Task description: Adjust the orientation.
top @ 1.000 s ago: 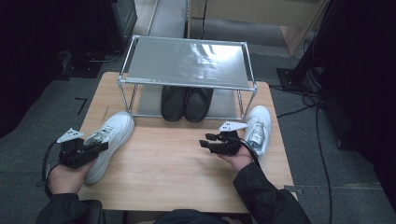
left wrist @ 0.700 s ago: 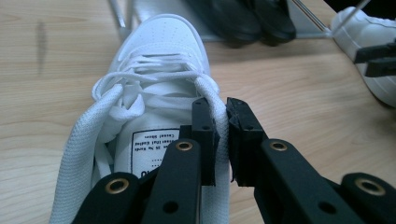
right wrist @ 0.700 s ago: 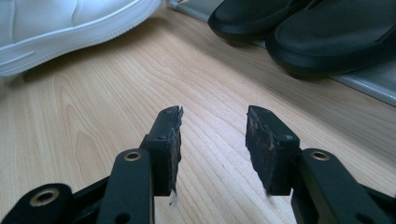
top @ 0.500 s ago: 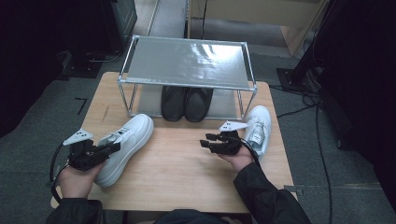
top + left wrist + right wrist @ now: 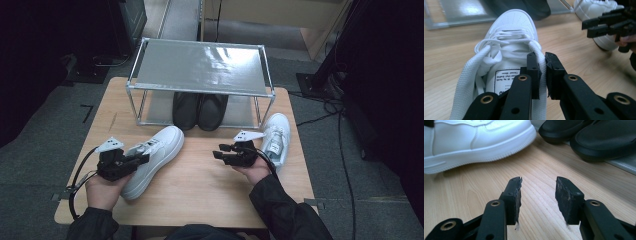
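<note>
dragging the left shoe (image 5: 152, 160) by its collar, left claw (image 5: 543, 72) clamped; right claw (image 5: 537, 195) apart, empty. next, line it toe-first with the rack (image 5: 200, 67).

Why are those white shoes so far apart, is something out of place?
Yes. One white sneaker lies slanted mid-table, its collar pinched by the left gripper, while its mate sits at the table's right edge. The black shoes stand neatly paired under the rack.

Looks like a lab or recording room staged as a home corner: a small light wooden surface (image 5: 200, 195) on grey carpet floor (image 5: 45, 165), black cables (image 5: 345, 150) trailing across it, dark stands around, a silver metal shoe rack (image 5: 200, 70) as the prop.
</note>
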`<state>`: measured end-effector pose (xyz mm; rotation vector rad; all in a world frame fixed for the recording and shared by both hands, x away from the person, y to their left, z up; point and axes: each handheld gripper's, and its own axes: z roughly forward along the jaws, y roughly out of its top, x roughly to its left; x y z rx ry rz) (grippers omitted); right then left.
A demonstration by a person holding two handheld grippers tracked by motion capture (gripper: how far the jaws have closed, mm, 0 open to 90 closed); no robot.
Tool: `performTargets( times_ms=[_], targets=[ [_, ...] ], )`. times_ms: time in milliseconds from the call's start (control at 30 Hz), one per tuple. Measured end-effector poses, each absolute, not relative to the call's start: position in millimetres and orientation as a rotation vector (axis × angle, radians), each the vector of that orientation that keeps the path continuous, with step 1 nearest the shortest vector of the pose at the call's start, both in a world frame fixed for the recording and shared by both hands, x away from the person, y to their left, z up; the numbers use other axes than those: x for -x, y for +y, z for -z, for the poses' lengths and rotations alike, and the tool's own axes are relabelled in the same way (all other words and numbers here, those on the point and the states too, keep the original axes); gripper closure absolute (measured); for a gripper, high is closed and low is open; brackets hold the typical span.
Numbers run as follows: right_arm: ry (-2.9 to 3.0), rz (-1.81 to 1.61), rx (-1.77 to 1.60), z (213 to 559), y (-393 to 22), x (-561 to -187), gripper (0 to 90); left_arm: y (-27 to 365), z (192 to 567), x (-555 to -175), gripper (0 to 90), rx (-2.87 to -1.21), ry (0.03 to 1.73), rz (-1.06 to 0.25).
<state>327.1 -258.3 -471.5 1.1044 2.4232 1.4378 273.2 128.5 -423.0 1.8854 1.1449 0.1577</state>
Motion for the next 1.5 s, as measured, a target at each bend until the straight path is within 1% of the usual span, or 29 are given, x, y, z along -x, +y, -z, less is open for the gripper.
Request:
performTargets(
  times_ms=[167, 300, 500, 567, 767, 967, 1067, 1167, 1200, 1233, 1367, 1500],
  targets=[
    [2.426, -1.443, -1.103, 471.3, -257.6, -326.6, 56.1, 107.3, 423.0, -276.1, 83.6, -1.933, 1.11, -0.157],
    [2.427, -1.456, -1.097, 471.1, -255.6, -326.0, 56.2, 90.0, 425.4, -277.1, 83.5, -1.959, 1.084, -0.128],
    [2.43, -1.469, -1.083, 470.0, -253.2, -324.3, 56.4, 67.1, 427.6, -273.3, 83.3, -1.953, 1.057, -0.097],
    [2.431, -1.474, -1.08, 469.8, -252.3, -324.0, 56.5, 57.7, 429.6, -271.9, 83.2, -1.974, 1.036, -0.105],
    [2.446, -1.474, -1.07, 470.8, -248.1, -323.0, 56.9, 45.6, 435.5, -272.3, 82.2, -2.004, 1.007, -0.088],
    [2.461, -1.462, -1.064, 472.5, -243.8, -322.1, 57.0, 51.4, 441.8, -271.5, 78.5, -2.019, 0.986, -0.059],
    [2.465, -1.462, -1.064, 473.2, -242.7, -322.3, 58.1, 54.8, 437.0, -269.4, 72.7, -2.004, 0.961, -0.07],
    [2.461, -1.484, -1.102, 473.8, -242.3, -323.1, 63.1, 64.6, 427.2, -270.9, 72.7, -1.982, 0.932, -0.066],
    [2.458, -1.484, -1.119, 474.0, -241.7, -323.7, 66.7, 67.8, 424.7, -273.0, 72.7, -1.973, 0.932, -0.06],
    [2.454, -1.477, -1.128, 474.3, -240.8, -324.0, 67.9, 71.3, 422.0, -275.2, 72.7, -1.972, 0.936, -0.059],
    [2.441, -1.463, -1.124, 477.2, -233.8, -325.7, 70.7, 85.2, 413.0, -283.8, 74.0, -1.97, 0.922, -0.089],
    [2.45, -1.449, -1.107, 481.2, -226.3, -326.7, 70.9, 99.1, 410.6, -298.8, 76.1, -2.003, 0.902, -0.113]
  ],
)
